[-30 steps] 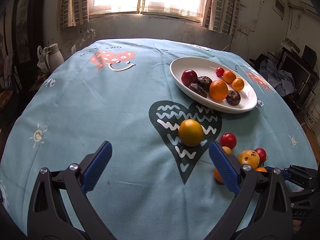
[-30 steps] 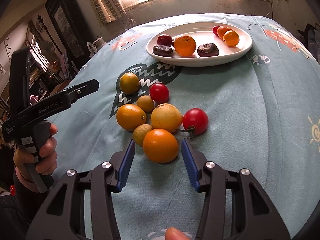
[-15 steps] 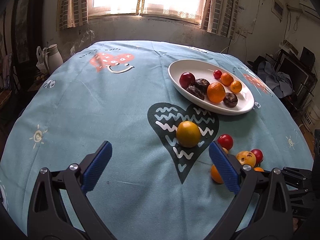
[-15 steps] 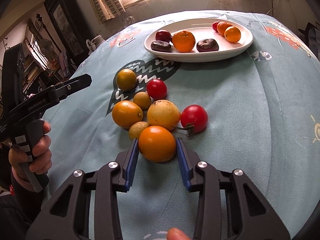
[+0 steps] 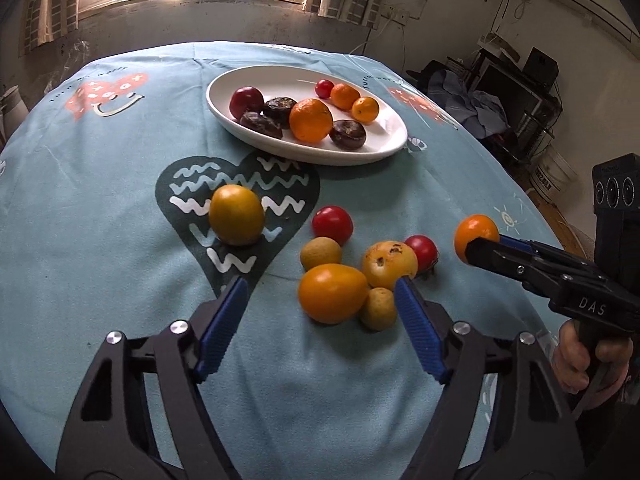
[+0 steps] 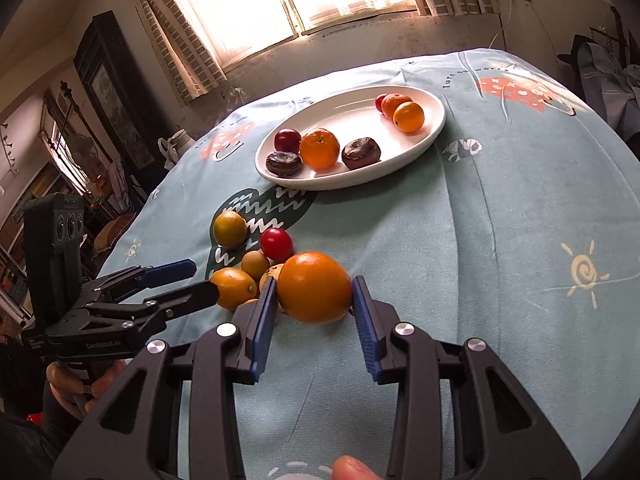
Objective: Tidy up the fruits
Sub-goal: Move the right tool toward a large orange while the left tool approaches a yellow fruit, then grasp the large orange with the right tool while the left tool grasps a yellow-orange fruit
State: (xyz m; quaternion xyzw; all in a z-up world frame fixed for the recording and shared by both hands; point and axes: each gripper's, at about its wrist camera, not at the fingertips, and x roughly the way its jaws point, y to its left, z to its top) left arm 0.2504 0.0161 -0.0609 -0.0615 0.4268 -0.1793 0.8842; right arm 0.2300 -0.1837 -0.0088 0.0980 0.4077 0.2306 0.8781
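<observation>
The right gripper [image 6: 314, 292] clamps an orange [image 6: 315, 286] between its blue pads [image 6: 265, 312], holding it clear of the tablecloth [image 6: 520, 220] above the loose fruit. The left gripper [image 5: 320, 312] hangs with its jaws spread wide and nothing between them, low over the pile, where a large orange-yellow fruit [image 5: 332, 293], a speckled yellow fruit [image 5: 389, 264], two small tan fruits [image 5: 321, 253] and two red tomatoes [image 5: 332, 224] lie close together. A yellow fruit [image 5: 237, 220] sits apart on the dark heart print. Beyond, the white plate [image 5: 384, 148] holds oranges, dark fruits, a plum and a small tomato.
</observation>
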